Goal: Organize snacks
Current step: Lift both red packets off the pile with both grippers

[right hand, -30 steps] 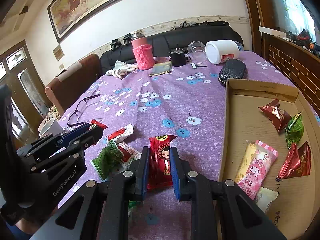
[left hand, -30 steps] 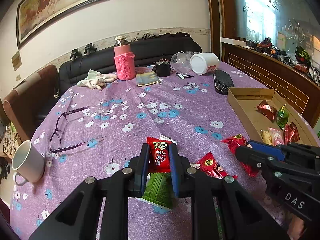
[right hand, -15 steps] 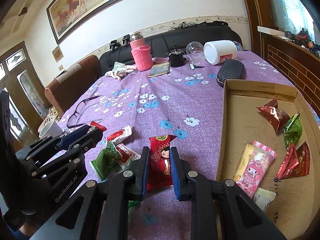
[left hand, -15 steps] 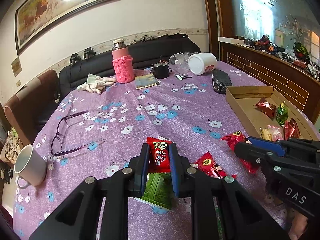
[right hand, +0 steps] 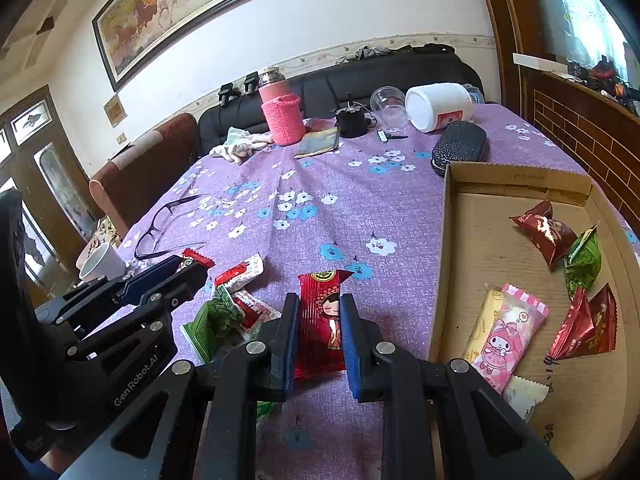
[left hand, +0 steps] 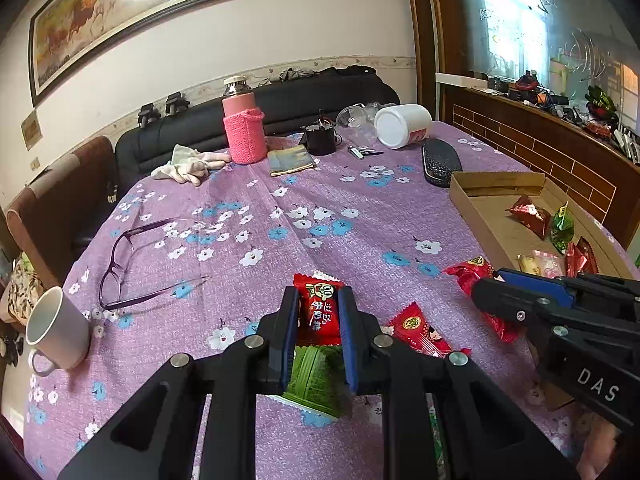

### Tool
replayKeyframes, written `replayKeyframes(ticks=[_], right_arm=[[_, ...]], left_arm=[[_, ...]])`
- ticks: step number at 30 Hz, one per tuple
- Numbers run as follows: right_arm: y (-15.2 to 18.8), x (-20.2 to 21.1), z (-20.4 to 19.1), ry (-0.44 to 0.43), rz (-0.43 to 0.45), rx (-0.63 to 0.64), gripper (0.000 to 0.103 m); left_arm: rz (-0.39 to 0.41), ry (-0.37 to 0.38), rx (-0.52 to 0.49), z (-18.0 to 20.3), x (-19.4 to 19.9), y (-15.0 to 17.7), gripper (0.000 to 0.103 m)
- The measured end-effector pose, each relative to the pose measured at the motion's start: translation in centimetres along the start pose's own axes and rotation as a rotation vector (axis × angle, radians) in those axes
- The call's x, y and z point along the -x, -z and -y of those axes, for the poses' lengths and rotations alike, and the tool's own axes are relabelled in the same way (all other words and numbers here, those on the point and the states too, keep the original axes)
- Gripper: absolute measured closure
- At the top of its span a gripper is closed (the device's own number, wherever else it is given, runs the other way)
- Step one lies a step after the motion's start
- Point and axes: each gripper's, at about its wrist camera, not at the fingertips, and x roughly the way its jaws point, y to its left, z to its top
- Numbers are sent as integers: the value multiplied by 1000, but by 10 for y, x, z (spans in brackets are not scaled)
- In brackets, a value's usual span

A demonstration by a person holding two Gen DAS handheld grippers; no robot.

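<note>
My left gripper (left hand: 319,302) is shut on a red snack packet (left hand: 317,309) and holds it above the purple floral tablecloth. A green packet (left hand: 316,380) lies under its jaws. My right gripper (right hand: 319,307) is shut on a red packet with a girl's face (right hand: 320,320), just left of the cardboard box (right hand: 442,248). The box holds several snacks, among them a pink bunny packet (right hand: 506,332). More loose packets (right hand: 236,300) lie between the grippers. The right gripper also shows in the left wrist view (left hand: 486,284).
Purple glasses (left hand: 132,256) and a white mug (left hand: 56,330) are at the left. At the far end stand a pink knitted bottle (left hand: 244,132), gloves (left hand: 188,164), a black glasses case (left hand: 440,162), a tipped white jar (left hand: 402,124) and a notebook (left hand: 290,160).
Both grippers have risen slightly with their packets still held. The snacks on the cloth and in the box have not moved.
</note>
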Motion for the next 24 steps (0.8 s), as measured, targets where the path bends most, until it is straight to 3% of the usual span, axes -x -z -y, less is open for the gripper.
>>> replayKeyframes(ticks=[24], right_arm=[[-4,0,17,9,5,-63,82]], left_arm=[[-27,34,19,-3,-2,0,84]])
